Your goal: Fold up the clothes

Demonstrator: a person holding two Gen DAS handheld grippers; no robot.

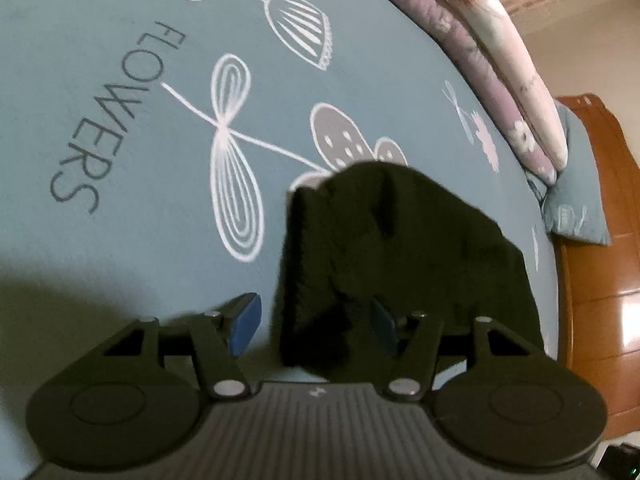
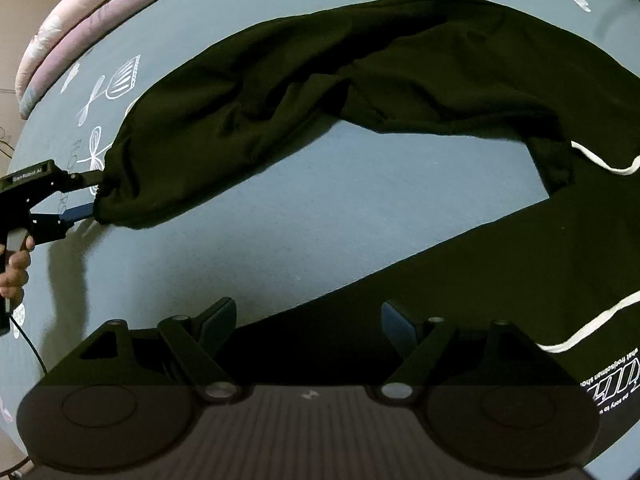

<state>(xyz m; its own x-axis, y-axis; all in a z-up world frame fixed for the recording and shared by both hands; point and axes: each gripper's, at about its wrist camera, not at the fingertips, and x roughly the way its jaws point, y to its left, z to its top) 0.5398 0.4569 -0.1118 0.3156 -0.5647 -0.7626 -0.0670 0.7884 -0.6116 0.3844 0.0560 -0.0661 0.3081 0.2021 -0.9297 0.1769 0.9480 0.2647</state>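
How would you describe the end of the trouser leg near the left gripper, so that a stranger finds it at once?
Start at the blue bedsheet printed with white flowers. On it lie black trousers with white drawstrings, their two legs spread apart. The cuff is the end of the farther leg, between the open fingers of the left gripper; the other leg runs under the right gripper.

Home bedroom: printed bedsheet [image 1: 120, 128], folded quilts [image 1: 492, 60], wooden headboard [image 1: 600, 220].

Left gripper [image 1: 314, 320]: black linkage arms, silver pivot screws, blue pads, ribbed grey housing. Right gripper [image 2: 308, 320] matches. Black cable [image 2: 30, 344] trails below the hand [image 2: 16, 272].
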